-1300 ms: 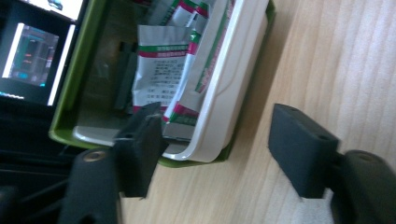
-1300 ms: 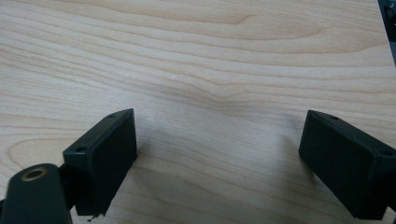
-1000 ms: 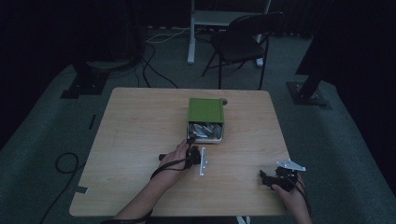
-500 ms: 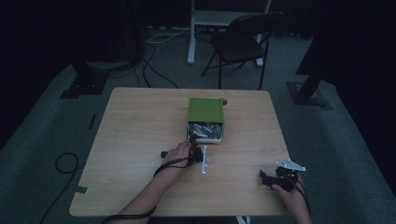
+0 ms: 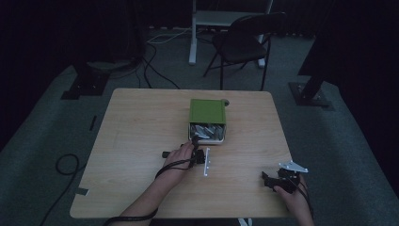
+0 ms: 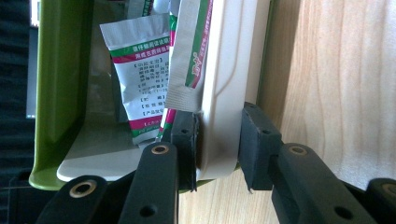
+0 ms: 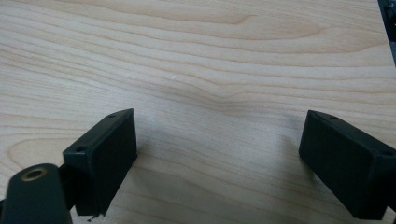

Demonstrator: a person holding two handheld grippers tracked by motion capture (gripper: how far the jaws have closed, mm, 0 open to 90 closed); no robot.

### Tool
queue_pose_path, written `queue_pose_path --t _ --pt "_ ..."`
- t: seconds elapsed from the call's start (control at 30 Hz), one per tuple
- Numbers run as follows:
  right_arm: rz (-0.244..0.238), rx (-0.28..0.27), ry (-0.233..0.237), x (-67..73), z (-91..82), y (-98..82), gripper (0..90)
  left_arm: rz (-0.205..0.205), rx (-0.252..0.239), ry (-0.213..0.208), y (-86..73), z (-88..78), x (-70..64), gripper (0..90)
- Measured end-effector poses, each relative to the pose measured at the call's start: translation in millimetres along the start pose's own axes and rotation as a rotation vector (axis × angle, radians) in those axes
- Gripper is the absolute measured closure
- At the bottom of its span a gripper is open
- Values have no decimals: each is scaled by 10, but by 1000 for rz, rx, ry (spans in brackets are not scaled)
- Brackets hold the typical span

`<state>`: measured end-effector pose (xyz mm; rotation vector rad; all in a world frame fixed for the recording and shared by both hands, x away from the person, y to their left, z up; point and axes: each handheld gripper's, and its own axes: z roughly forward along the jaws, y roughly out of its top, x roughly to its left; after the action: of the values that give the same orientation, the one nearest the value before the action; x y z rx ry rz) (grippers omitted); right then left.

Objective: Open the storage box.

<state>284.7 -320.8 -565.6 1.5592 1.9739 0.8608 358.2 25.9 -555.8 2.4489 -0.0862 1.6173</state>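
Green box [image 5: 207,112], lying on its side near the middle of the wooden worktop [image 5: 136,127], open mouth facing the person; white inner tray [image 6: 229,93] showing at the mouth, with printed sachets [image 6: 140,84] inside, white with green and red bands, several leaning against the tray wall. Left claw [image 6: 217,140], in the left hand [image 5: 181,153] just in front of the box: jaws have just been closing and now stand either side of the tray's white wall at the box mouth, one pad inside by a sachet's lower edge, the other outside over the worktop; inner pad pressed on the wall, outer pad touching or nearly so, so the claw is clamped on the tray wall. Right claw [image 7: 219,154], in the right hand [image 5: 294,190] near the worktop's front right corner, well apart from the box: jaws spread wide over bare wood, nothing between them. Floor behind: folding chair [image 5: 244,42], dark cables [image 5: 155,66], stand bases.
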Motion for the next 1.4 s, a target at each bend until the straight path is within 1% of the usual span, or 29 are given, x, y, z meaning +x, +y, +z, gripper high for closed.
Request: queue_pose_path --t 0.07,0.17,0.23,0.33,0.4,0.43,0.57,0.8,1.0,1.17,1.33,1.37,1.4 --pt "0 0 0 0 0 0 108 -5 0 -4 0 -16 -2 709" --pt "0 0 0 0 0 0 108 6 -1 -4 8 -47 -13 711" --pt "0 0 0 0 0 0 108 21 -3 -1 11 -67 -25 715" --pt "0 0 0 0 0 0 108 10 -3 -12 19 -104 -33 715" --pt "0 0 0 0 0 0 108 10 -3 -12 19 -104 -33 714" --pt "0 0 0 1 0 0 108 10 -5 -16 21 -144 -45 714" --pt "0 0 0 0 0 0 108 8 -4 -19 34 -183 -60 715" --pt "0 0 0 1 0 0 108 20 1 -21 53 -255 -90 717" --pt "0 1 0 1 -1 0 108 16 -2 -17 64 -302 -119 718" --pt "0 0 0 1 0 0 108 15 -1 -27 75 -334 -119 719" --pt "0 0 0 0 0 0 108 25 -1 -36 80 -388 -132 720" --pt "0 0 0 0 0 0 108 16 -9 -41 79 -400 -138 720" --pt "0 0 0 0 0 0 108 24 -9 -37 83 -422 -139 721"
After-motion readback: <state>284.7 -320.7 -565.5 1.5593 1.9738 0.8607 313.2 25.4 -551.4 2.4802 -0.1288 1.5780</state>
